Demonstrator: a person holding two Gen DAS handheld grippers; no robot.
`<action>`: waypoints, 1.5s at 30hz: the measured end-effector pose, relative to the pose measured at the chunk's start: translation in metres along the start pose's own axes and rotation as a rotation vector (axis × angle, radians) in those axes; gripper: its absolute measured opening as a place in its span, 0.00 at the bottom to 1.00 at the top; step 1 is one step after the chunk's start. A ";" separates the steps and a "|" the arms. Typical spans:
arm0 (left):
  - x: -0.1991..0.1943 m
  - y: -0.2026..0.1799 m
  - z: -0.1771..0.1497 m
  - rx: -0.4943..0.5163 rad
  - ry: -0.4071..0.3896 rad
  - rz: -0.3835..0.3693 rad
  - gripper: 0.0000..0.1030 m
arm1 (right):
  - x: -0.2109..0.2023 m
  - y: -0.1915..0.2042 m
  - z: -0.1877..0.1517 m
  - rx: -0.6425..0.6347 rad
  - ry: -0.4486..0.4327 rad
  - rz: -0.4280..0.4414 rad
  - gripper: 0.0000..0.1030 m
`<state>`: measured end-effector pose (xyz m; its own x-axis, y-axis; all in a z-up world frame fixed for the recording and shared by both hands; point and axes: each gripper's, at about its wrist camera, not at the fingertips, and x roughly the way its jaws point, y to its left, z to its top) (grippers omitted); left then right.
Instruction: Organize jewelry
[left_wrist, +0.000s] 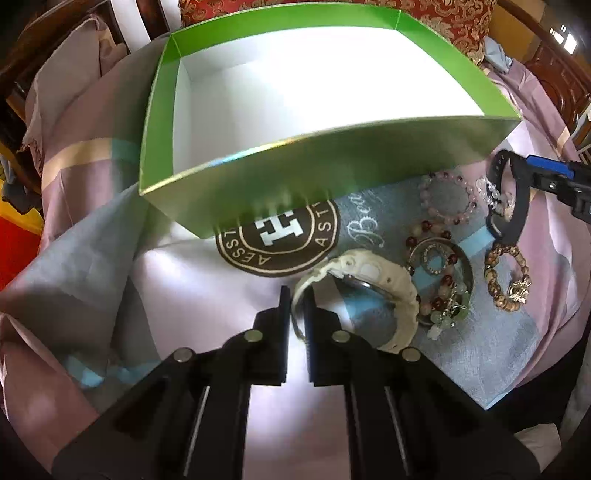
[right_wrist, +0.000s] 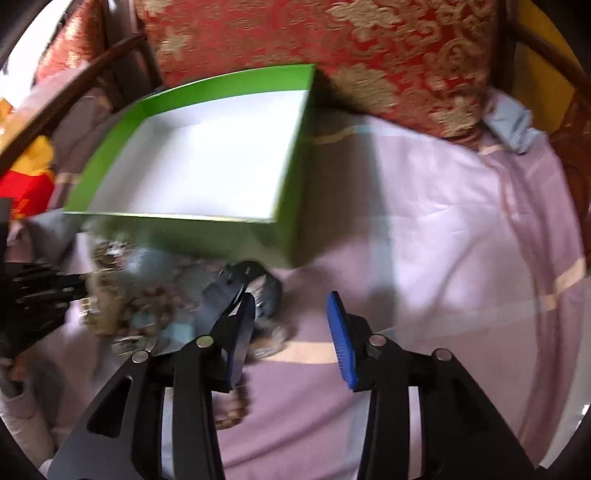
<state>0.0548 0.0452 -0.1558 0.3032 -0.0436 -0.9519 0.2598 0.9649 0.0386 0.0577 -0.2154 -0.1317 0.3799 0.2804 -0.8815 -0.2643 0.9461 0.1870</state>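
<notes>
left gripper (left_wrist: 297, 295): jaws narrow, pinching the strap of the white watch (left_wrist: 364, 291)
watch spot: on the cloth (left_wrist: 207, 295), near the green box (left_wrist: 332, 173), bracelets beside it
handling: strap probably springy, smooth, light; the band, not the face, looks the best hold
right gripper (right_wrist: 291, 325): wide, empty, one finger at the black watch (right_wrist: 255, 284)
box: empty

Left wrist view is taken from low behind the left tongs (left_wrist: 297, 295), angled down and forward, close to the green box (left_wrist: 258, 192) just ahead. Right wrist view is taken from behind the right tongs (right_wrist: 291, 314), blurred, with the box (right_wrist: 207, 236) ahead-left. Box and red cushion (left_wrist: 332, 11) are shared by both views.
</notes>
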 end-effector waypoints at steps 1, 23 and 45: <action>0.002 -0.002 0.000 0.000 0.002 0.002 0.07 | 0.001 0.003 0.001 -0.016 0.001 0.034 0.40; 0.002 -0.010 -0.005 0.014 -0.021 0.016 0.04 | -0.034 0.025 0.002 -0.036 -0.166 0.491 0.02; -0.048 -0.002 -0.010 0.005 -0.207 -0.155 0.07 | 0.016 0.015 0.001 0.084 0.029 0.359 0.35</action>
<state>0.0309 0.0481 -0.1129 0.4405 -0.2431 -0.8642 0.3217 0.9415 -0.1009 0.0604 -0.1962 -0.1427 0.2500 0.5935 -0.7650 -0.3021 0.7985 0.5207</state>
